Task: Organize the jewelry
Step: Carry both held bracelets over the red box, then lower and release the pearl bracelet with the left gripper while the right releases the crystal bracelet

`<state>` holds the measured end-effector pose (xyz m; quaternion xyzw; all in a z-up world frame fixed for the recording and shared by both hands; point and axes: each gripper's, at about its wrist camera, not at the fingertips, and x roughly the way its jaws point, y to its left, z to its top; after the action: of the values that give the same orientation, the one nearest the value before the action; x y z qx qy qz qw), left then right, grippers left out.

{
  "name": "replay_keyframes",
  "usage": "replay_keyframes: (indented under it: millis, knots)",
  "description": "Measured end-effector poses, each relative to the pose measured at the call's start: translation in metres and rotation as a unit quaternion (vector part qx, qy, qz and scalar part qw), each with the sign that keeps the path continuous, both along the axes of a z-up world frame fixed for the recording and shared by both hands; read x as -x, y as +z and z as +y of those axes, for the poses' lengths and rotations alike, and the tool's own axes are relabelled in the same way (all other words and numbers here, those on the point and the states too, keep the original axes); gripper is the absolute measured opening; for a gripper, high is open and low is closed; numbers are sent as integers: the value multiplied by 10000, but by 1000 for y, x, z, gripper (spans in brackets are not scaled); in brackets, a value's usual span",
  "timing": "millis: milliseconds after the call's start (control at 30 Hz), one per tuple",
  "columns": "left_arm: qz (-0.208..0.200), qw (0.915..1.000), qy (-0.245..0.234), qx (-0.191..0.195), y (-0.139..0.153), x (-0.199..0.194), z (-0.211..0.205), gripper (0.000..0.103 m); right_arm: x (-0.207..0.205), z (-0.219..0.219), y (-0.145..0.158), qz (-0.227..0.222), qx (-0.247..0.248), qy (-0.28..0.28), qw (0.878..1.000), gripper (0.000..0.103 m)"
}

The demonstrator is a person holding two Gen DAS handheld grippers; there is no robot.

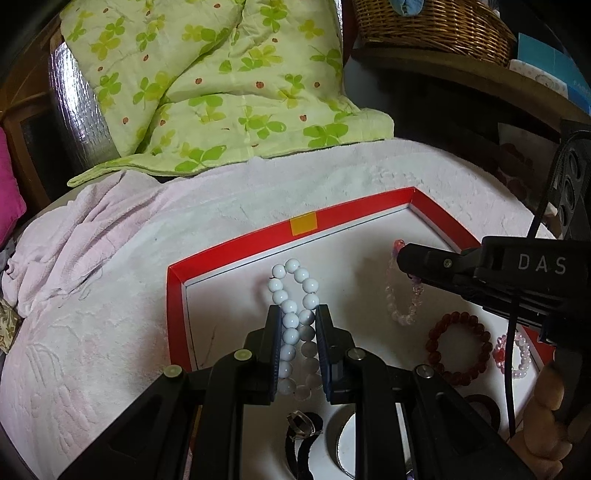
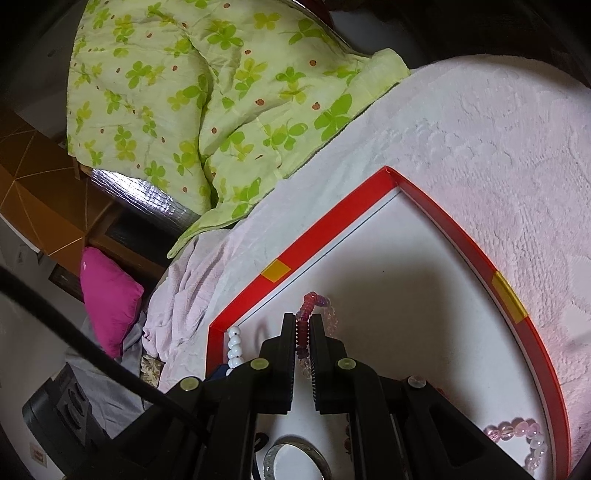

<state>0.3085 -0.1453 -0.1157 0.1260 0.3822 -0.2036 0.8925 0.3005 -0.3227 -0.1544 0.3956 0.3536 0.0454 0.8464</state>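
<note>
A red-rimmed box lid with a white floor lies on a pale pink towel. My left gripper is shut on a white bead bracelet, squeezed into a long loop above the floor. My right gripper is shut on a pale pink crystal bracelet; it also shows in the left wrist view, hanging from the right gripper's fingers. A dark red bead bracelet and a small pink bracelet lie on the floor at right.
A ring, a black hair tie and a round silver bangle lie near the lid's front. A green clover quilt lies behind. A wicker basket stands at the back right. A magenta cushion is at left.
</note>
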Motion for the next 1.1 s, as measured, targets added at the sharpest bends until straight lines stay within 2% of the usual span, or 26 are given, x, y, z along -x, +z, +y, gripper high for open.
replay_keyframes:
  millis: [467,567,633,967,1100]
  knots:
    - [110,9998,-7,-167,-7,-4,-4,19,2,-3,-4,90,-36,-60,9999,8]
    - [92,9997,-28,-212,-8,-2,-6,21,1,-3,-4,100,-34,-76,9999,9]
    - [77,9997,-25,-225,-8,-1,-6,27,1,-4,-5,115,-39,-84,9999,10]
    - [67,9996,25,-285,-8,-1,-6,28,2,-6,-6,163,-66,-150,9997,11]
    - [9,9993,57,-377,-7,-1,-7,40,2,-6,-6,166,-57,-150,9997,11]
